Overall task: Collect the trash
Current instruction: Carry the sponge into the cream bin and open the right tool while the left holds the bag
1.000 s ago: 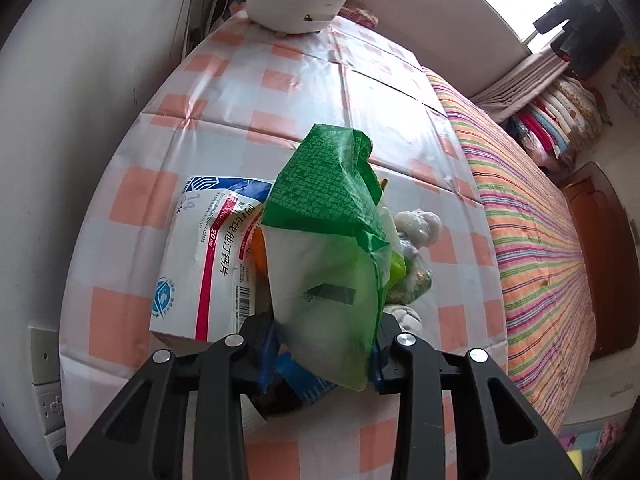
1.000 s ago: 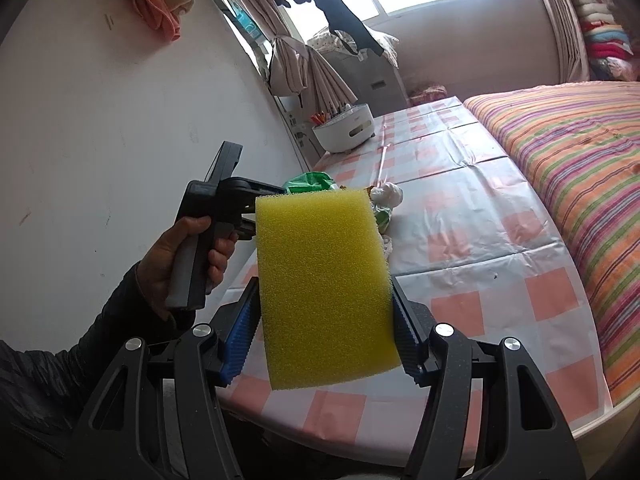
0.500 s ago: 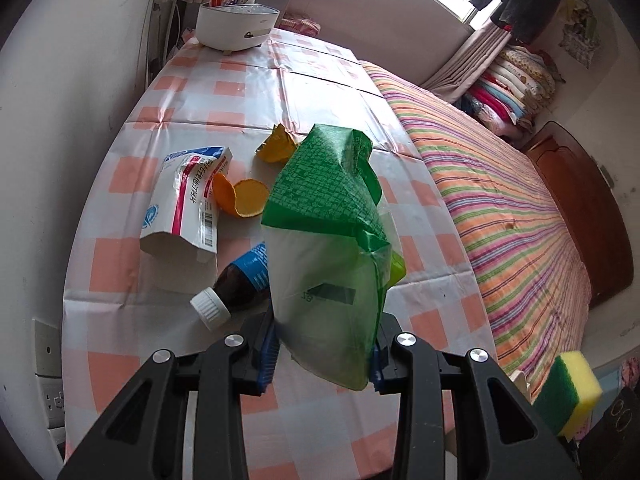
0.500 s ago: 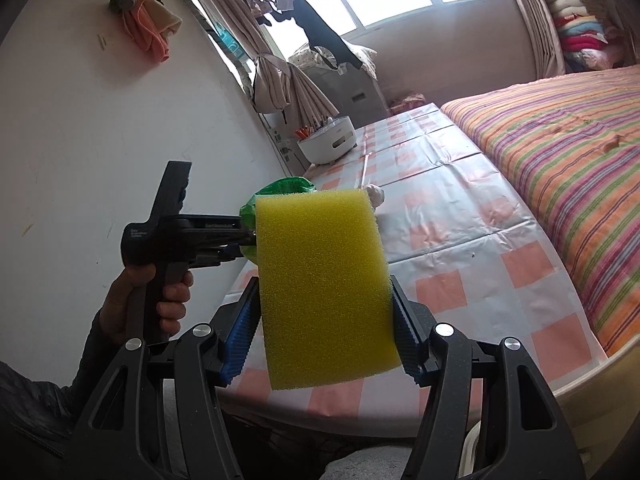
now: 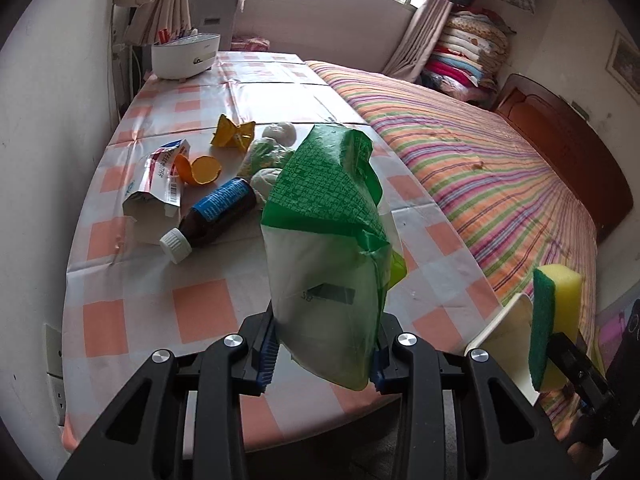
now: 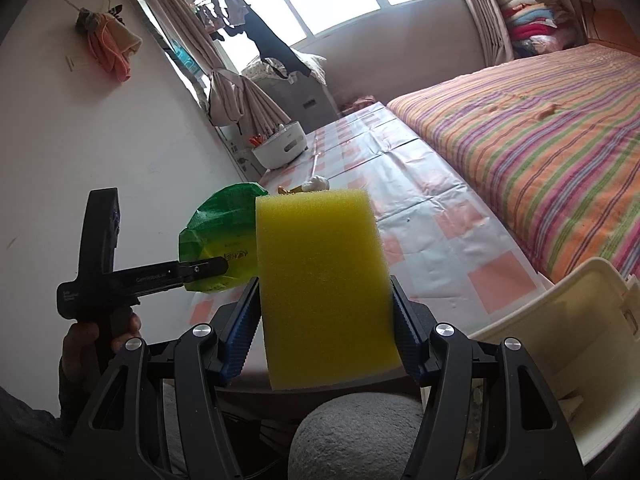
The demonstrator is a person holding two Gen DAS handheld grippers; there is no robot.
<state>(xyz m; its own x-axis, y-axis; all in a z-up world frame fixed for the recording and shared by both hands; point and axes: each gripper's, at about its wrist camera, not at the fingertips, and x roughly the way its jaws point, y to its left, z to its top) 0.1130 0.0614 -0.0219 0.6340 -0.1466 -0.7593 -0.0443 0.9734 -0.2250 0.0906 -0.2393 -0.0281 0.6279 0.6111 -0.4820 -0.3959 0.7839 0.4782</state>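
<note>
Two grippers are both loaded: the left gripper point(image 5: 324, 354) has its jaws partly closed on the lower end of a green and clear plastic bag point(image 5: 328, 236), lifted clear above the table point(image 5: 200, 304), while the right gripper point(image 6: 320, 344) clamps a yellow sponge point(image 6: 324, 288) upright at about half opening. Both are held off the near table edge beside a cream bin point(image 6: 568, 344), probably so each piece can be dropped in. More trash lies on the table: a brown bottle point(image 5: 218, 216), orange peel point(image 5: 202, 170) and a torn packet point(image 5: 154, 184).
</note>
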